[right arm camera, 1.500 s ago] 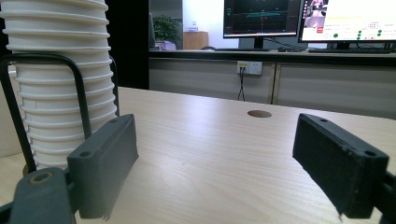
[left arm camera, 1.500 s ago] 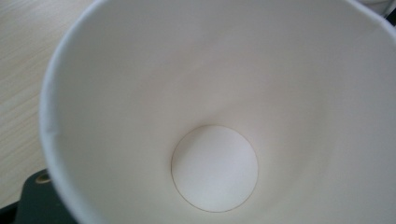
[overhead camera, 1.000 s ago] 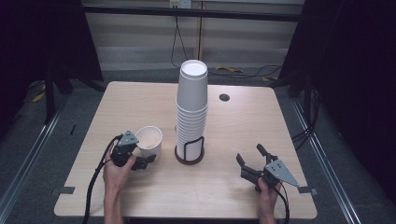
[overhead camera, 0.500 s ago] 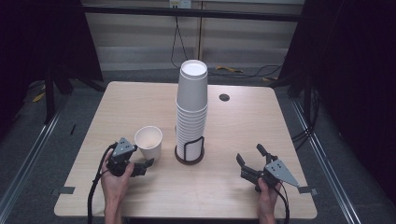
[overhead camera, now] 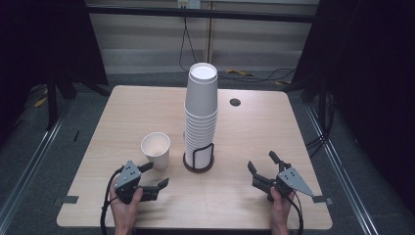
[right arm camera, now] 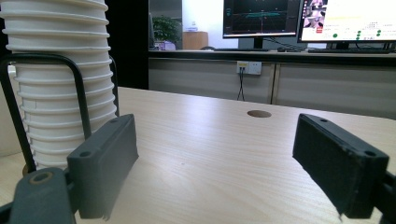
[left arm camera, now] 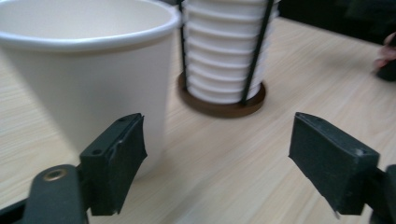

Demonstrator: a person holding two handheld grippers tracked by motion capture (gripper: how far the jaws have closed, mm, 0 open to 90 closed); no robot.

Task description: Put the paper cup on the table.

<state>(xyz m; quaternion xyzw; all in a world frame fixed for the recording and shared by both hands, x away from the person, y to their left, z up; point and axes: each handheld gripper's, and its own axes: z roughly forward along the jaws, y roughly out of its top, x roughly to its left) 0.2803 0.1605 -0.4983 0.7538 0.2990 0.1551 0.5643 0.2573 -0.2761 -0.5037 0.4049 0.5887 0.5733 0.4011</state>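
Left hand-held gripper (overhead camera: 155,175) open beside empty paper cup (overhead camera: 155,149); cup stack (overhead camera: 201,115) in holder (overhead camera: 198,159).

We note two hand-held grippers of black construction. The left gripper (overhead camera: 155,176) and right gripper (overhead camera: 262,164) each carry a grey three-cornered plate with dark holes, flat rectangular black pads, a brass-coloured rivet and a trailing black cable.

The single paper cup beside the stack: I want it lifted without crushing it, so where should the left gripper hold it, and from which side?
Grip the single paper cup across its side wall, near mid-height, coming in level from the person's side. It stands upright and tapers downward, with its mouth open on top. The left gripper already sits just in front of it, jaws apart and facing it.
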